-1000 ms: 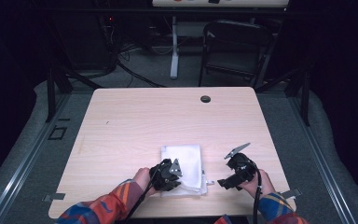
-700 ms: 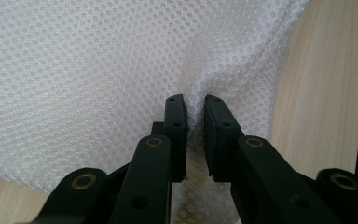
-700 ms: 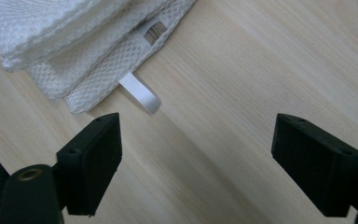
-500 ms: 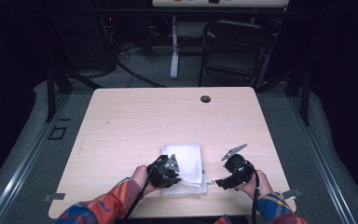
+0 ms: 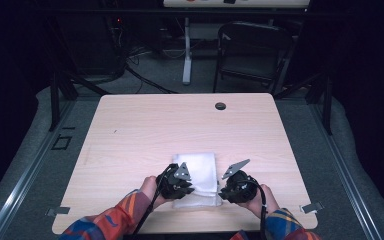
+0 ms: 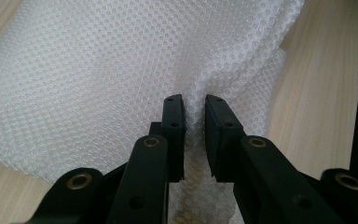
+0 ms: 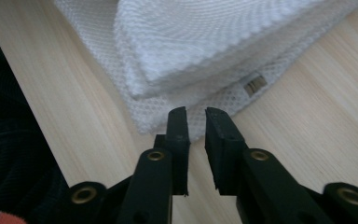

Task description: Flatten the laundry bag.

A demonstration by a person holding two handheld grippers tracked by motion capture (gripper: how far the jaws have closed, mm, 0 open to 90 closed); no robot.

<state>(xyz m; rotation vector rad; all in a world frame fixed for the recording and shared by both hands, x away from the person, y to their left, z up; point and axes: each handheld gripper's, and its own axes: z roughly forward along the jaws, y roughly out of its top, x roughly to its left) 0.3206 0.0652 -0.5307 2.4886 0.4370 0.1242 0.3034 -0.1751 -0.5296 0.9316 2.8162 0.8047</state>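
While our left tongs kept their pinch on the white mesh cloth, the whole play hinged on one thing: where that cloth lay from our right tongs. It sat folded on the near half of the tabletop, its long axis running away from us toward the far edge. In the left gripper view we had a ridge of mesh squeezed up between the two black pads, jaws nearly together and clamped on fabric at the cloth's near left edge. Moving right, the cloth's near right corner lay just ahead of the right tongs, a small tag showing along that edge. Those jaws had just been closing; they stood almost together, and we judged they had nipped the very hem or sat right against it. We couldn't call that grip for certain. Left hand was plainly the nearer, already on the cloth; the right was beside it.

The count: one cloth, folded in several layers, one tag, two tongs, two hands.
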